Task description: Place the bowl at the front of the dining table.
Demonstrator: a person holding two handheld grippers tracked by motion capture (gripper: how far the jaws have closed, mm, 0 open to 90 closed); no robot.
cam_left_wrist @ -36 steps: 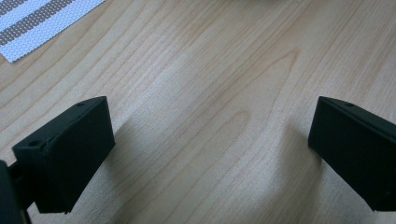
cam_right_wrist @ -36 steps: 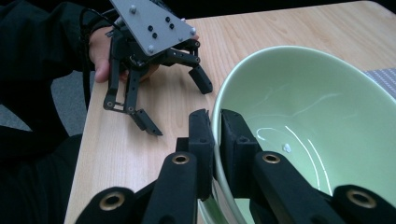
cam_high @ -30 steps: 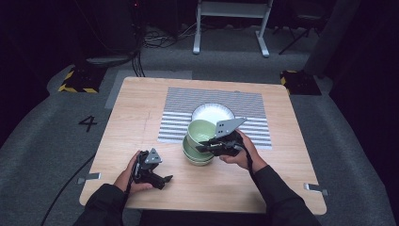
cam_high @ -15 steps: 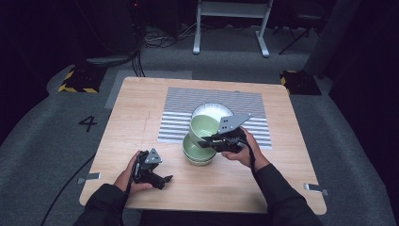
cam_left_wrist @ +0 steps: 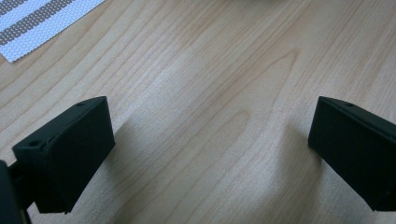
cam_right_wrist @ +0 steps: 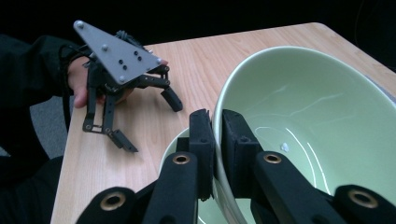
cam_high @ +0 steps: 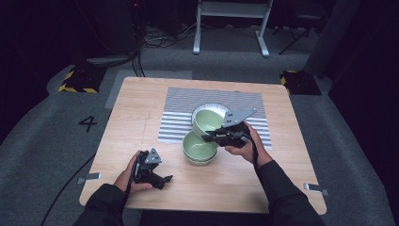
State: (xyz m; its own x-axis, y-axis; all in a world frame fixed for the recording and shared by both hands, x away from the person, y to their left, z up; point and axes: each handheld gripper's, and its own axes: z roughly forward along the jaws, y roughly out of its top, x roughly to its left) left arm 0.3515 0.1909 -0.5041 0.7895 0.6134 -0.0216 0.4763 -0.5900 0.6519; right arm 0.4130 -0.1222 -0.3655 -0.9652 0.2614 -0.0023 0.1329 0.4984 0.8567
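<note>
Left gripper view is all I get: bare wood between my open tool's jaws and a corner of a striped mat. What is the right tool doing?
Observer: The right tool is shut on the rim of a green bowl, one jaw inside and one outside.
Operator: Is that bowl sitting on the table?
Observer: No, it is held tilted above the other green bowls, which sit at the near edge of the striped mat.
Operator: Where is my left tool from there?
Observer: Your left tool rests on the table near its front edge, apart from those bowls.
</note>
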